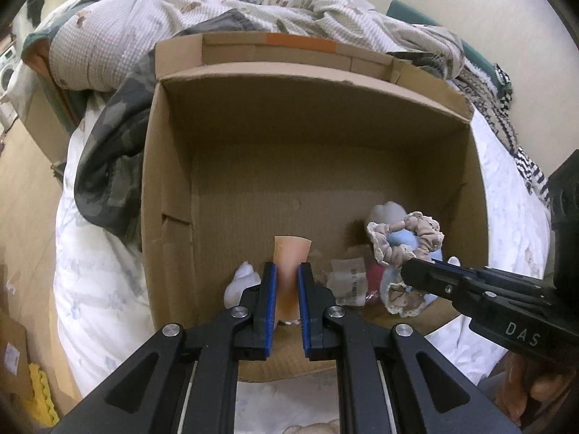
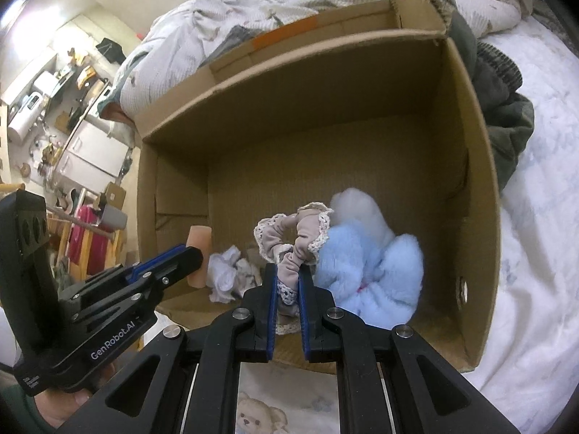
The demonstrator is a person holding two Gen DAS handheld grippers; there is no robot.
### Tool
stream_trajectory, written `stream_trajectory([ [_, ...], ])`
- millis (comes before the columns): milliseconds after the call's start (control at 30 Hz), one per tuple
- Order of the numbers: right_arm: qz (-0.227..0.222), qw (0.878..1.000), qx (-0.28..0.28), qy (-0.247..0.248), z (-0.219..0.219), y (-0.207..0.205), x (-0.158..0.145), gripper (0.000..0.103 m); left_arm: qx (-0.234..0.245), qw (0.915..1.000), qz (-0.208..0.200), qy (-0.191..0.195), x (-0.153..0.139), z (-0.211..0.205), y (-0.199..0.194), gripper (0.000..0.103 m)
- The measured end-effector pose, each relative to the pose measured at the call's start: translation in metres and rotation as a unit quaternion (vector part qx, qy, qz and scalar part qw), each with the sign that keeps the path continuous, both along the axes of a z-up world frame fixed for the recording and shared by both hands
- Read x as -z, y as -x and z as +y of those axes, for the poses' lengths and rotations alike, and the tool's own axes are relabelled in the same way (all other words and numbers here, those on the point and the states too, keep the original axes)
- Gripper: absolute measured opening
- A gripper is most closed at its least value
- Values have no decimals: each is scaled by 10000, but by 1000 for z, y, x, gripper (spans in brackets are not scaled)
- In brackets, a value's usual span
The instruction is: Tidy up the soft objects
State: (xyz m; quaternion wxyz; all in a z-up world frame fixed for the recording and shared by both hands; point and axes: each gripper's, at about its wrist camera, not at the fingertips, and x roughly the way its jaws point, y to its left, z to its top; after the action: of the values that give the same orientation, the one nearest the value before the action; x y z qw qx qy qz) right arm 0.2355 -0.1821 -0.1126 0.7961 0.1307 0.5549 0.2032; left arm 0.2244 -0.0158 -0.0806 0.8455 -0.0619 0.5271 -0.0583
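An open cardboard box point(image 1: 173, 166) point(image 2: 470, 166) sits on a white bed. My left gripper point(image 1: 287, 271) is shut on a peach soft pad point(image 1: 291, 253), held over the box's near left part; the pad also shows in the right wrist view point(image 2: 199, 242). My right gripper point(image 2: 287, 271) is shut on a beige lace-trimmed scrunchie point(image 2: 296, 238) point(image 1: 405, 238), above a fluffy light blue plush point(image 2: 365, 267) in the box. A white cloth wad point(image 2: 226, 275) point(image 1: 240, 282) lies on the box floor. The left gripper point(image 2: 191, 253) and right gripper point(image 1: 412, 266) show in each other's views.
Crumpled quilts point(image 1: 144, 21) and dark clothes point(image 1: 108, 166) pile behind and left of the box. A paper tag point(image 1: 349, 282) and something red point(image 1: 374, 275) lie in the box. A bear-print cloth point(image 2: 260, 416) lies in front. Room furniture point(image 2: 72, 108) stands far left.
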Motion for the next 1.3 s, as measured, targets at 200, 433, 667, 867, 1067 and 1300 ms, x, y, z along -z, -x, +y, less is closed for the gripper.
stream_trajectory([
  [200, -48, 9999, 51, 84, 0, 0, -4, 22, -47, 10000, 76, 0, 2, 0, 1, 20],
  [433, -307, 9992, 182, 160, -6, 3, -13, 67, -163, 9997, -134, -76, -8, 5, 11, 66],
  [667, -515, 9979, 271, 280, -9, 12, -27, 72, -252, 9986, -309, -360, -24, 7, 22, 66],
  [867, -911, 9946, 389, 306, -17, 30, -58, 83, -465, 9956, -708, -409, -57, 18, 38, 66],
  [1067, -1290, 9894, 584, 325, -21, 56, -91, 102, -610, 9904, -1120, -540, -91, 22, 66, 66],
  [1300, -1647, 9836, 568, 459, -21, 92, -112, 103, -605, 9870, -1363, -606, -110, 29, 106, 66],
])
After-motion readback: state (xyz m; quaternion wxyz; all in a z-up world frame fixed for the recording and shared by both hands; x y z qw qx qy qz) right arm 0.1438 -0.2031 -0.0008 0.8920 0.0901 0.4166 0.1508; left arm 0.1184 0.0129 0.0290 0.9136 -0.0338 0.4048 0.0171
